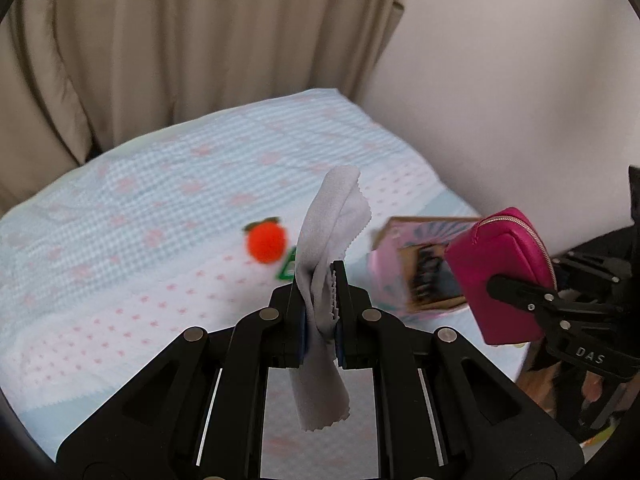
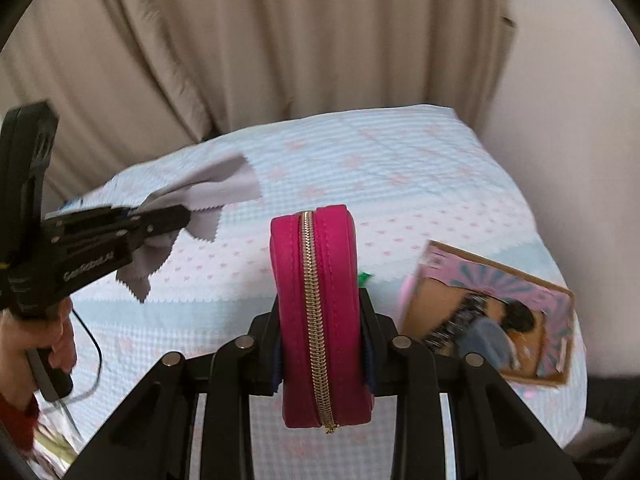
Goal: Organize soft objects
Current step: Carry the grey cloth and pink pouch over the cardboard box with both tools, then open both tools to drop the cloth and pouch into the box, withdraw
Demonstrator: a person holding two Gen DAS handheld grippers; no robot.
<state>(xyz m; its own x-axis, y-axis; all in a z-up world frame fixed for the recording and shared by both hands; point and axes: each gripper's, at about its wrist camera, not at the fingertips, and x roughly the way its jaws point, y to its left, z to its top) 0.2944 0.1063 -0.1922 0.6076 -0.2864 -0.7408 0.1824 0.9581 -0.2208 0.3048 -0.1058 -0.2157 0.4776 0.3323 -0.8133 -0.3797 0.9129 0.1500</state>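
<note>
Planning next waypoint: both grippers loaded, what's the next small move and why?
Probably carry the pink pouch, clamped in the right gripper, over the open box and lower it. The left gripper holds only the grey cloth above the bed, and can wait.

Matt grey cloth [image 1: 324, 248], metal-zipped pouch [image 2: 324, 316]

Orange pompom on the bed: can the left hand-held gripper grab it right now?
Probably not: the left hand-held gripper is shut on the grey cloth and held above the bed; nothing covers the orange pompom.
</note>
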